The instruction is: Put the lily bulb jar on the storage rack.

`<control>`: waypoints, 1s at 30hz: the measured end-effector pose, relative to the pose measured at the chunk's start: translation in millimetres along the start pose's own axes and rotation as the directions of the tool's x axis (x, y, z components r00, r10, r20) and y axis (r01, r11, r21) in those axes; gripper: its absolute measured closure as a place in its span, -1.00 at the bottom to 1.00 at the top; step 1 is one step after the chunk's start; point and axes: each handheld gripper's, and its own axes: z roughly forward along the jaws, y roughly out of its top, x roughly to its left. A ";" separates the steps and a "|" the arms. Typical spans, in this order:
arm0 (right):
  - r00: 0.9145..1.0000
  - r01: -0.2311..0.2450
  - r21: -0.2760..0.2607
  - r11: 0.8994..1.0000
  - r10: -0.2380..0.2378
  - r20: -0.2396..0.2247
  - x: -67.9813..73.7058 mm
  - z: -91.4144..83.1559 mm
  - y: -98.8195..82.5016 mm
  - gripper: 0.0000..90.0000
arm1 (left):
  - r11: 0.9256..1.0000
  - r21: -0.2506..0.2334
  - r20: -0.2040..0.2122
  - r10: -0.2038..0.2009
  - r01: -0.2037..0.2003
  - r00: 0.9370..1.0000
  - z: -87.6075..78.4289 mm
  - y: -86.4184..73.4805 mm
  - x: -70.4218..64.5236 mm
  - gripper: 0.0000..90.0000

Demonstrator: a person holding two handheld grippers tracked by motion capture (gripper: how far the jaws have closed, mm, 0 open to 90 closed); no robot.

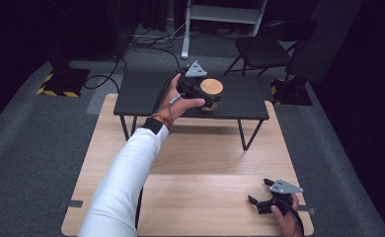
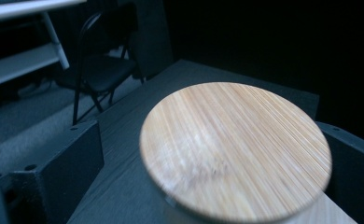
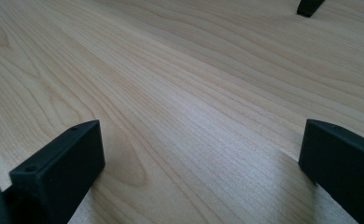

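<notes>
Item: round wooden lid [image 1: 211, 87], sitting on a container on the small dark tabletop [image 1: 146, 94] at the far side; the container's body is mostly hidden.

Left claw [image 1: 211, 98]: reaching across to the lid, jaws standing wide on either side of it, released, no pad seen pressing the wood in the left gripper view [image 2: 236, 149].

Right claw [image 1: 260, 193]: resting low over the light wooden tabletop [image 1: 200, 197] at the near right, jaws spread apart, holding nothing.
</notes>
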 end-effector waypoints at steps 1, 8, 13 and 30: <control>1.000 0.000 0.000 1.000 0.000 0.000 -0.1 0.0 0.0 -1.00 | 1.000 0.000 0.002 0.009 -0.009 1.000 -3.9 1.0 0.8 -0.99; 1.000 0.000 0.000 1.000 0.000 0.000 0.0 0.0 0.1 -1.00 | 1.000 -0.020 0.009 -0.003 0.003 1.000 -21.4 2.4 4.8 -0.99; 1.000 0.000 0.000 1.000 0.000 0.000 0.0 0.0 0.0 -1.00 | 1.000 -0.016 0.044 0.012 -0.012 0.999 -33.9 -2.1 5.3 -0.99; 1.000 0.000 0.000 1.000 0.000 0.001 0.4 0.0 0.0 -1.00 | 0.998 -0.062 0.048 -0.008 0.011 0.999 -97.6 -63.3 -22.9 -0.99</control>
